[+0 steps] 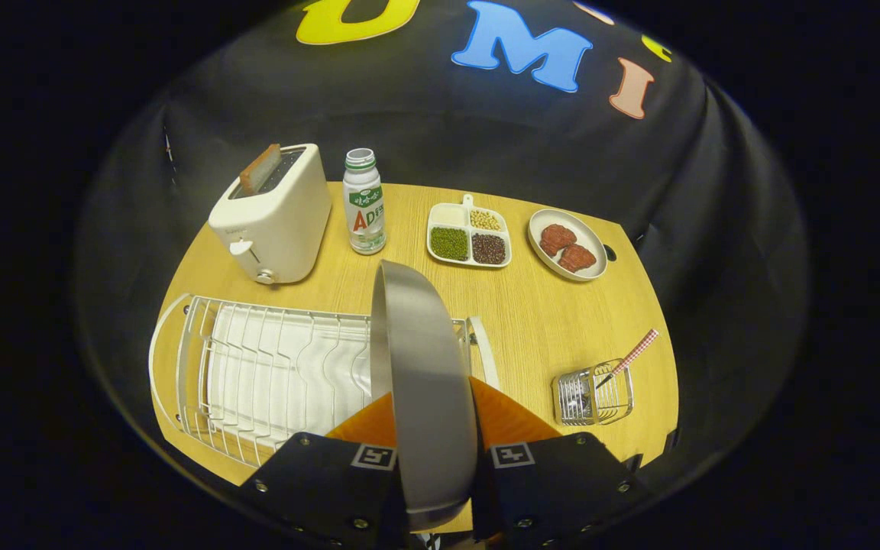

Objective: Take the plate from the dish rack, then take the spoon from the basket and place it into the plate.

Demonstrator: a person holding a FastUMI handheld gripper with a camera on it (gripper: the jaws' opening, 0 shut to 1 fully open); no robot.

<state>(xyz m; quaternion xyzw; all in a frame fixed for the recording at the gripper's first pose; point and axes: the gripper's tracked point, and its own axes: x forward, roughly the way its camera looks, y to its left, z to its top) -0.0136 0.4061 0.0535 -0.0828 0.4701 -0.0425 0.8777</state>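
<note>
I see the gripper (434, 428) clamped on the plate (417, 367), one finger pressing on each face. The plate is a plain grey metal disc with a smooth matte finish, held upright on edge between the fingers, its rim running away from me above the right end of the dish rack (257, 374). The rack is a white wire frame with a row of upright dividers, seated in a white tray. To the right of the fingers stands a small wire basket (591, 396), and the spoon (627, 357) leans out of it, its checked red-and-white handle pointing up and to the right. The table (547, 321) is a light wood-grain surface with rounded corners. Along its far side I note a white toaster (276, 218) with a slice of bread in one slot, a white bottle (363, 202) with a green label, a divided tray (469, 235) holding beans in separate compartments, and an oval dish (567, 244) with two brown pieces of food. Black cloth (715, 229) encloses the booth behind and beside the table.
</note>
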